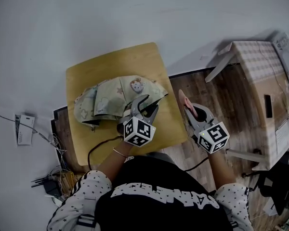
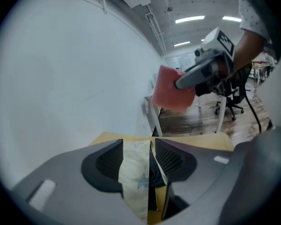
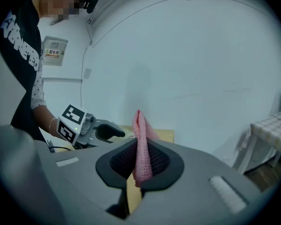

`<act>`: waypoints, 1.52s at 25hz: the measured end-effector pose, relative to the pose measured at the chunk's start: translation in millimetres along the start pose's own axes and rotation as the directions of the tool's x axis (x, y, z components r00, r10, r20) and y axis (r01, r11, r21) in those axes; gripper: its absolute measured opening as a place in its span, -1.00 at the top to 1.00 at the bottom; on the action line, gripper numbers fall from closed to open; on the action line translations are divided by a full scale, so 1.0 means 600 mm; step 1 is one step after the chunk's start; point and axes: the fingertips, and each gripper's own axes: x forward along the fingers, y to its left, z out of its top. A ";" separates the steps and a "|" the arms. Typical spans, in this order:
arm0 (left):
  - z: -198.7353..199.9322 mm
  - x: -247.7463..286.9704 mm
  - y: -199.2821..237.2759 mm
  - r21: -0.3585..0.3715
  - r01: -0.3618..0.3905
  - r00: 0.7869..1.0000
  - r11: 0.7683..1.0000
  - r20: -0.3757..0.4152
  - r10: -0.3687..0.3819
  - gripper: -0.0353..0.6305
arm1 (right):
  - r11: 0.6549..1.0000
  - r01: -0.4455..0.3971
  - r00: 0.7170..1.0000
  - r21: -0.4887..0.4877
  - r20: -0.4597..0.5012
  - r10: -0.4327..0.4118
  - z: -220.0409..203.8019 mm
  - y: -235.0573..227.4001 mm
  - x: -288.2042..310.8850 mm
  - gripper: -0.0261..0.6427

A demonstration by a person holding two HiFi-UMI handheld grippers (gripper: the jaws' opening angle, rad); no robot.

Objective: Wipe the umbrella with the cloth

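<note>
A small wooden worktop (image 1: 86, 76) stands against a pale wall, with dark wood floor showing beside it. On the worktop lies the folded umbrella (image 1: 111, 97), cream with little printed figures.

The left gripper (image 1: 151, 103) sits at the umbrella's near-right edge. Its fingers (image 2: 105, 161) stand wide apart, and a fold of the umbrella's fabric lies loose between them, not pinched. The right gripper (image 1: 189, 109) hangs just to the right of the umbrella, clear of it. Its fingers (image 3: 166, 161) are closed tight on the pink cloth (image 1: 184, 97), which sticks up past the tips.

To my eye the wiping itself is not yet under way: the cloth is in hand but off the umbrella, and the left side has no hold on anything. The next move, I'd judge, calls for the left fingers to close on the fabric or press the umbrella steady. Then the cloth needs carrying across onto the canopy and drawing along it.

I count one umbrella, one cloth, two grippers and one worktop.
</note>
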 end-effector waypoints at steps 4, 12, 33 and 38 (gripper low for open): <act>-0.020 0.049 -0.014 0.077 0.007 0.998 0.997 -0.065 -0.002 0.27 | 0.999 0.039 0.999 0.019 0.001 -0.039 -0.003 -0.014 -0.030 0.83; -0.061 0.105 -0.013 0.050 0.001 0.987 0.999 -0.161 0.007 0.16 | 0.987 0.136 0.991 0.082 -0.015 -0.135 -0.023 -0.047 -0.084 0.83; -0.056 -0.037 0.077 -0.202 -0.200 0.980 0.959 -0.025 0.199 0.88 | 0.996 0.033 0.999 0.081 -0.009 -0.032 -0.008 -0.015 0.004 0.83; -0.080 -0.096 0.107 -0.316 -0.245 0.968 0.917 -0.024 0.250 0.88 | 0.997 -0.043 0.999 0.069 -0.004 0.044 0.004 0.012 0.056 0.82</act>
